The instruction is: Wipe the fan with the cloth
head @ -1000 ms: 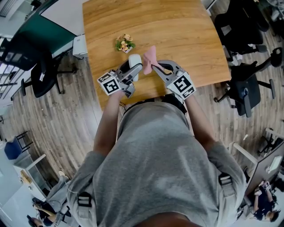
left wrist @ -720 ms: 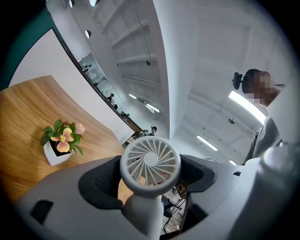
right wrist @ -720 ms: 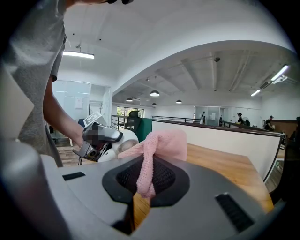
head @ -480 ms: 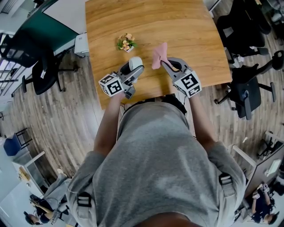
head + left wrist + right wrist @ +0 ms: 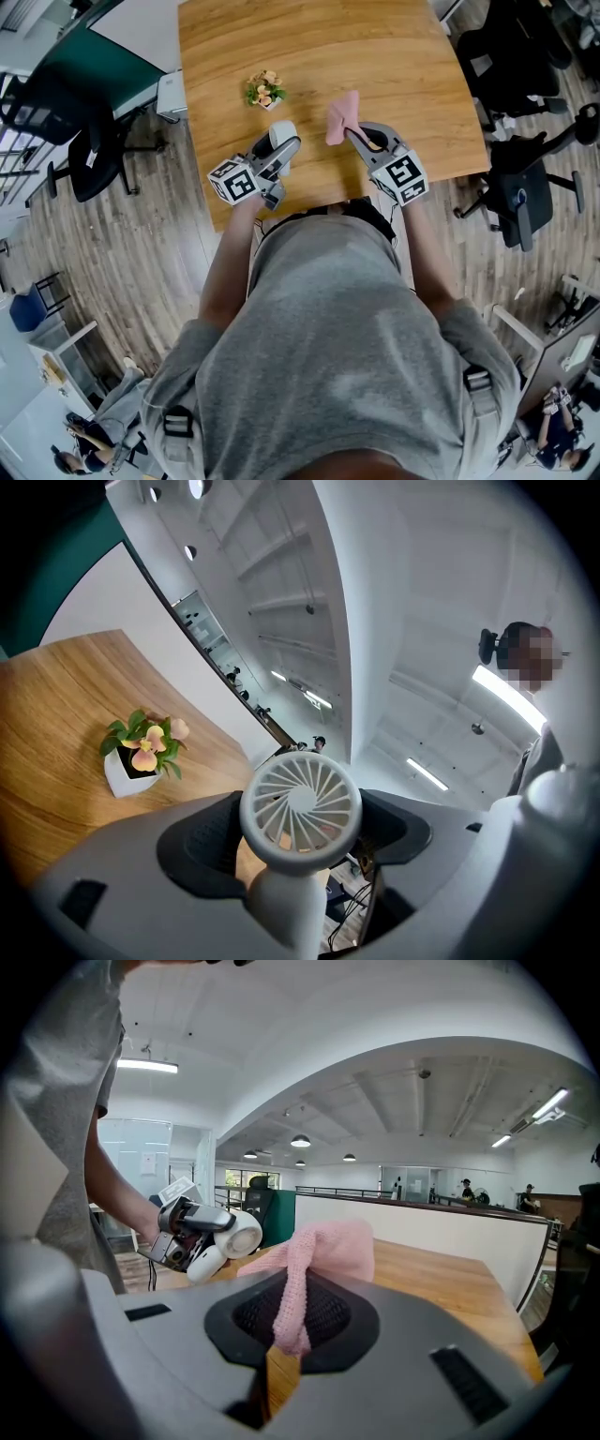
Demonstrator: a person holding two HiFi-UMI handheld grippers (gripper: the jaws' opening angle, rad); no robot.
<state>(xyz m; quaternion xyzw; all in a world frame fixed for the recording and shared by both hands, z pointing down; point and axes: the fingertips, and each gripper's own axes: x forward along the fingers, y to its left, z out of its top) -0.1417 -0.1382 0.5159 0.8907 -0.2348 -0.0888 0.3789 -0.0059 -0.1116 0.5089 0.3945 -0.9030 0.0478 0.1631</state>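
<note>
The head view looks down on both tools at the near edge of the wooden table (image 5: 375,47), but not on how their jaws stand. The left gripper view faces the fan's round slatted grille square on. The right gripper view shows that same fan from the side, out at its left.

The left gripper (image 5: 284,148) is clamped on the white fan (image 5: 282,131). In its own view the fan's stem runs down between the two dark pads (image 5: 199,841), which sit close against it, and the round head stands just past them. From above, the fan hangs over the near part of the table; whether it touches the wood cannot be told.

The right gripper (image 5: 351,133) is squeezed almost fully together on the pink cloth (image 5: 342,114). In its own view a narrow twist of the cloth is nipped between the pads and the rest bunches up loosely beyond the tips. Cloth and fan are near each other but apart, with bare wood between them.

Behind the fan, further onto the table, stands a small potted plant (image 5: 265,90) with pale flowers in a white pot. It shows at the left of the left gripper view and is clear of both tools. A green partition (image 5: 103,66) and a dark office chair (image 5: 84,159) stand off the table's left side. More office chairs (image 5: 520,197) stand on the wooden floor to the right. The person's grey shirt (image 5: 328,347) fills the lower part of the head view and hides the table's nearest edge.
</note>
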